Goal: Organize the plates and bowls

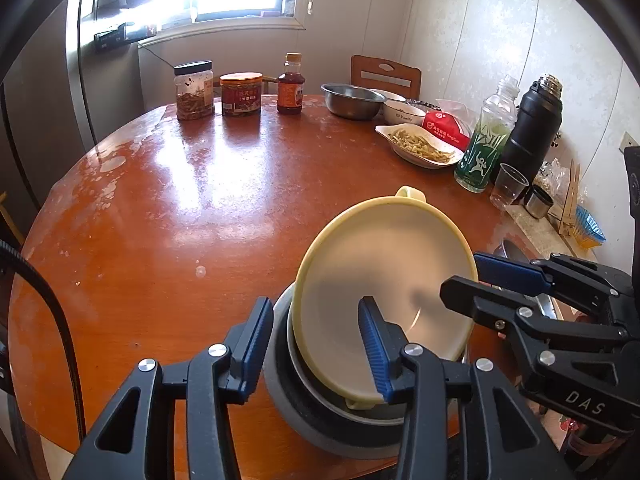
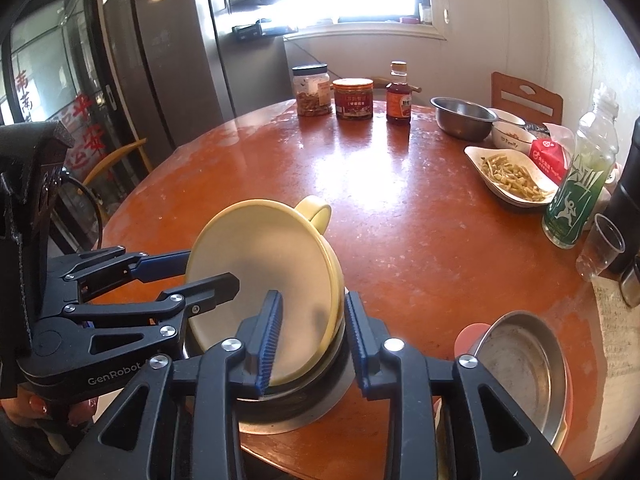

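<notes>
Yellow bowl (image 1: 384, 280): smooth, round, looped handle, tilted in grey pot (image 1: 320, 412) on glossy tabletop (image 1: 200, 200) | left claw (image 1: 316, 352) and right claw (image 2: 312, 344): each straddling bowl's rim, pads slightly apart.

yellow bowl (image 1: 384, 280): tilted in grey bowl (image 1: 288, 396) | left tool (image 1: 316, 354): straddles rim | table (image 1: 180, 200)

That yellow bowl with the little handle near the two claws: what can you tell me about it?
The yellow bowl looks like pale, matte plastic, with a thick rim and a loop handle on its far side. It is empty and sits tilted inside a stack of grey and metal dishes at the near edge of the round table. The fingers of both grippers straddle its rim on opposite sides; none visibly presses on it.
</notes>
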`<action>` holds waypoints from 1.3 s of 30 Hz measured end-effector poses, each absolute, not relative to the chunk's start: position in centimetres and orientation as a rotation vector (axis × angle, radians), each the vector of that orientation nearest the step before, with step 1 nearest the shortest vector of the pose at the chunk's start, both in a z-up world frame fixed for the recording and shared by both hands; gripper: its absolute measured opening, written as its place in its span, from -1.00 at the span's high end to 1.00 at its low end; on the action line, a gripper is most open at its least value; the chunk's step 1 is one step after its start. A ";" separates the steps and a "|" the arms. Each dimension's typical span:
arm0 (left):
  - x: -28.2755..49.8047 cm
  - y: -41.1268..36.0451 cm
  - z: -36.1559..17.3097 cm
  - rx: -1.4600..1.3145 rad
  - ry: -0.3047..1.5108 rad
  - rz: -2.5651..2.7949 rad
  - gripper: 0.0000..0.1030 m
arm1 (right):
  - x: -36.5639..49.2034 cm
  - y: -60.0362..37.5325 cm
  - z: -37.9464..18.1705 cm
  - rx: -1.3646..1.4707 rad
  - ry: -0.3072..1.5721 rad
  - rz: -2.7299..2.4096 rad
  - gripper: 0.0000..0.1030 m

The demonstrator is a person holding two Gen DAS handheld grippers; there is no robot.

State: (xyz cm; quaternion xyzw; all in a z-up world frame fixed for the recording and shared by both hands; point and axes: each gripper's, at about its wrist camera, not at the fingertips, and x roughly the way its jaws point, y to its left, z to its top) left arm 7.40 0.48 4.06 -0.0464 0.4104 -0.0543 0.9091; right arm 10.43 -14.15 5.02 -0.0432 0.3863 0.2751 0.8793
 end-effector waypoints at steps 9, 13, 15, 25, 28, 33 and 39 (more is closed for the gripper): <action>6.8 0.9 4.9 -0.100 0.825 -0.102 0.02 | 10.1 -14.6 5.7 -0.064 0.795 0.564 0.12; 6.4 1.0 5.5 -0.101 0.809 -0.100 -0.02 | 9.8 -14.7 6.2 -0.058 0.784 0.557 0.02; 6.2 1.1 5.8 -0.097 0.807 -0.092 -0.03 | 9.5 -14.8 6.5 -0.054 0.777 0.552 -0.03; 5.0 1.7 6.5 -0.103 0.793 -0.078 -0.07 | 8.2 -15.2 7.2 -0.035 0.762 0.557 -0.21; 4.6 2.3 6.6 -0.116 0.793 -0.065 -0.07 | 7.7 -15.3 7.0 -0.031 0.772 0.559 -0.27; 4.0 3.4 6.4 -0.135 0.794 -0.044 -0.07 | 7.0 -15.4 6.1 -0.005 0.811 0.565 -0.28; 3.4 4.6 5.5 -0.172 0.816 -0.056 -0.11 | 6.4 -15.8 4.4 0.078 0.880 0.557 -0.36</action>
